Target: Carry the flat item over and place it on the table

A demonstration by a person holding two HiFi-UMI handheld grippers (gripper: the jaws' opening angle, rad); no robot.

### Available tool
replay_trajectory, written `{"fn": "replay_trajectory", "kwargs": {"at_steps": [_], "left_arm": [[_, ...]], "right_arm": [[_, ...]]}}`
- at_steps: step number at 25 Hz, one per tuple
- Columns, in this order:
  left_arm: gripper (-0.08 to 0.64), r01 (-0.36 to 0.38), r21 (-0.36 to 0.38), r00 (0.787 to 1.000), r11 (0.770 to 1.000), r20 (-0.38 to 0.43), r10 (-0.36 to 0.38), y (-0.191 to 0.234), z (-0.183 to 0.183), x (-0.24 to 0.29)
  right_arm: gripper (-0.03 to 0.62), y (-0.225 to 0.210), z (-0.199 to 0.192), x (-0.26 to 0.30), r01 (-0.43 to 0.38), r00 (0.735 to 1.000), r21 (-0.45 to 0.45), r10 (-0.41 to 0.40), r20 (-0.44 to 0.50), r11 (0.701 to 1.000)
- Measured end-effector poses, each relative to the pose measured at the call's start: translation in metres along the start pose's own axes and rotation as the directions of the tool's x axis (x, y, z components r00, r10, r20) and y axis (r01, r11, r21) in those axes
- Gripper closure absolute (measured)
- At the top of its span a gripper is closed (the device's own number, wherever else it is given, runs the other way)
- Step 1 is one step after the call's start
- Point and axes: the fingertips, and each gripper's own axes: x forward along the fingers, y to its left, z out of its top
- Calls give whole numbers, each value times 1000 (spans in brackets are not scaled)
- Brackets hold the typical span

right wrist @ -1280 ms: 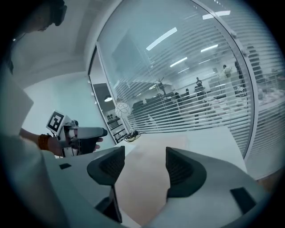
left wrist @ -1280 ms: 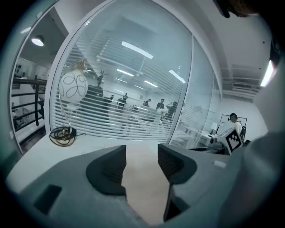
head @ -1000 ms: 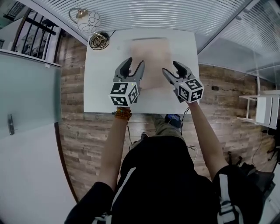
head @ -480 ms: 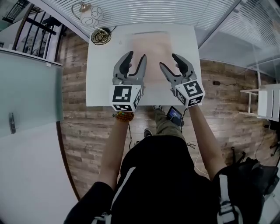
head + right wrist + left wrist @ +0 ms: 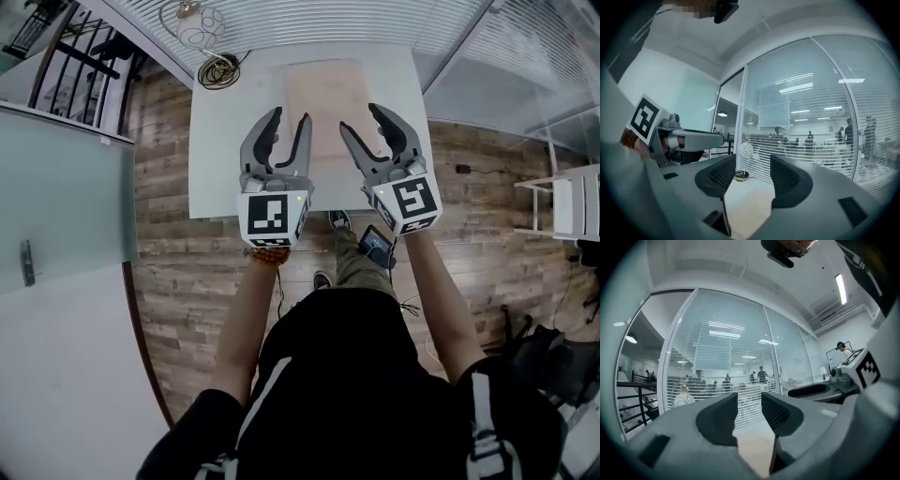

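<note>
The flat item, a pale beige board [image 5: 323,98], lies flat on the white table [image 5: 225,141], right of its middle. My left gripper [image 5: 289,119] hovers over the board's left edge, its jaws apart and closing with nothing between them. My right gripper [image 5: 361,119] hovers over the board's right edge, jaws likewise apart, closing and empty. The left gripper view looks past that gripper [image 5: 749,404] to the board [image 5: 750,451] below. In the right gripper view the empty gripper [image 5: 753,171] stands above the table top [image 5: 745,197].
A coiled cable [image 5: 217,70] and a wire globe ornament [image 5: 197,19] sit at the table's far left corner. A glass wall with blinds [image 5: 328,23] runs behind the table. A white rack [image 5: 572,202] stands at the right on the wooden floor.
Both grippers have lifted towards me and away from the board, and their jaws have narrowed. The board stays flat on the table.
</note>
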Motion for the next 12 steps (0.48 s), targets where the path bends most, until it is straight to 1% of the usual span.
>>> {"fn": "replay_trajectory", "kwargs": {"at_steps": [5, 9, 12], "left_arm": [[403, -7, 25, 999, 1000, 32, 6, -4, 15, -23], [408, -3, 59, 999, 998, 50, 0, -8, 24, -44], [408, -5, 61, 998, 998, 56, 2, -10, 27, -58]], "right_arm": [[398, 17, 15, -15, 16, 999, -8, -15, 32, 1000], [405, 31, 26, -28, 27, 998, -17, -26, 50, 999], [407, 44, 34, -37, 20, 998, -37, -17, 60, 999]]}}
